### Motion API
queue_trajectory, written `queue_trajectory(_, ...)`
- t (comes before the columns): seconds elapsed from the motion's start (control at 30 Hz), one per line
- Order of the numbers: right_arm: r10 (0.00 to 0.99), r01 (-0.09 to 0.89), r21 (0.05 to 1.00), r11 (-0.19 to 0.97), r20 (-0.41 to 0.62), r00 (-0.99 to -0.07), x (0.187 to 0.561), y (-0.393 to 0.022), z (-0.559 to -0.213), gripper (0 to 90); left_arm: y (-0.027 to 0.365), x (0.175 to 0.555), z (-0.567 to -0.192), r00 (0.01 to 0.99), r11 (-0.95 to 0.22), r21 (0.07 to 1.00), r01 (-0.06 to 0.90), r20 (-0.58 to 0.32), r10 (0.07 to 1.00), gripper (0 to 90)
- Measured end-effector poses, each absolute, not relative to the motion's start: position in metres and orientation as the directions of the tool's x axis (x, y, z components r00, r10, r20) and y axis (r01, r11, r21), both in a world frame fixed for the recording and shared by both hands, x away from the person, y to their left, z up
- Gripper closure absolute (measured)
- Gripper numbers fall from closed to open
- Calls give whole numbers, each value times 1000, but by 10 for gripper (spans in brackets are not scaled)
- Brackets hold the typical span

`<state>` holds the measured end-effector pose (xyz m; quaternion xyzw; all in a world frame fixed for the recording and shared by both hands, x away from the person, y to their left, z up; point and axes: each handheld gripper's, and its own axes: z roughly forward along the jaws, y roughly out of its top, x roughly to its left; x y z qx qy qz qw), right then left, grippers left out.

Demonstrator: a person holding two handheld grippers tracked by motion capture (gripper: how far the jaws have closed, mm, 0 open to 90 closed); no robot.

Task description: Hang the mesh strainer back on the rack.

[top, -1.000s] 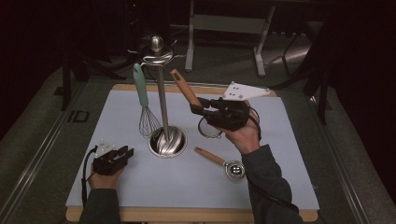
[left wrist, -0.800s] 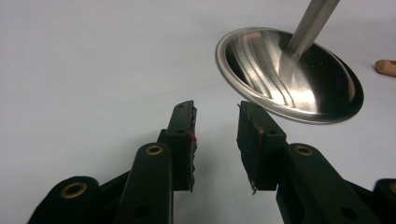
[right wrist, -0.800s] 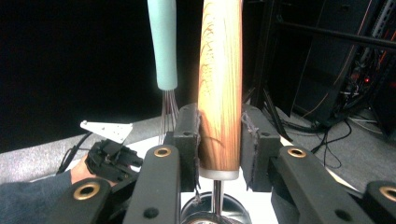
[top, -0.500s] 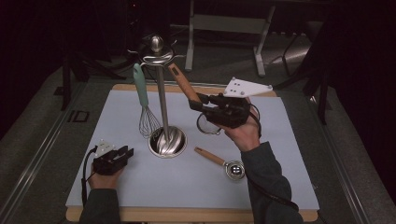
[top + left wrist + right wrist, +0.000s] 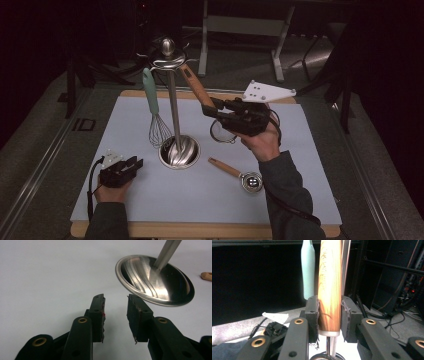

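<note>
Strainer [image 5: 222,131] handle is clamped in your right gripper [image 5: 216,108], wooden end now up at the rack [image 5: 170,107] top near the surface's far edge; a second ago it sat lower. Your left gripper [image 5: 131,165] rests unmoved near the front-left corner, jaws apart, holding nothing. Whisk [image 5: 155,120] hangs unchanged.

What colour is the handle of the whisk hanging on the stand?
Pale mint green; the whisk handle shows best in the high view.
</note>
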<state>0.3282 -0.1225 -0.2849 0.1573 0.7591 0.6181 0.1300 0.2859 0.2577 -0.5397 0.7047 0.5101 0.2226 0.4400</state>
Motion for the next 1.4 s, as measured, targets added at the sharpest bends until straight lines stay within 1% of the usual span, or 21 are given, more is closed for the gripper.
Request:
queue_trajectory(0.17,374,74,983,170,5,-927,325,-123,-283,706,258,286,-540,380,-92,847,523,-135,915,672)
queue_trajectory(0.53,352,77,980,181,9,-936,325,-114,-287,705,258,286,-540,381,-92,847,523,-136,915,671)
queue_trajectory(1.03,380,108,971,214,19,-925,338,-99,-297,697,258,286,-540,381,-89,848,523,-139,914,671)
queue_trajectory(1.27,388,126,958,258,17,-921,341,-87,-301,693,258,286,-540,381,-88,848,523,-139,914,671)
queue_trajectory(1.4,399,142,951,274,22,-917,345,-81,-301,670,258,286,-540,381,-88,848,522,-140,914,671)
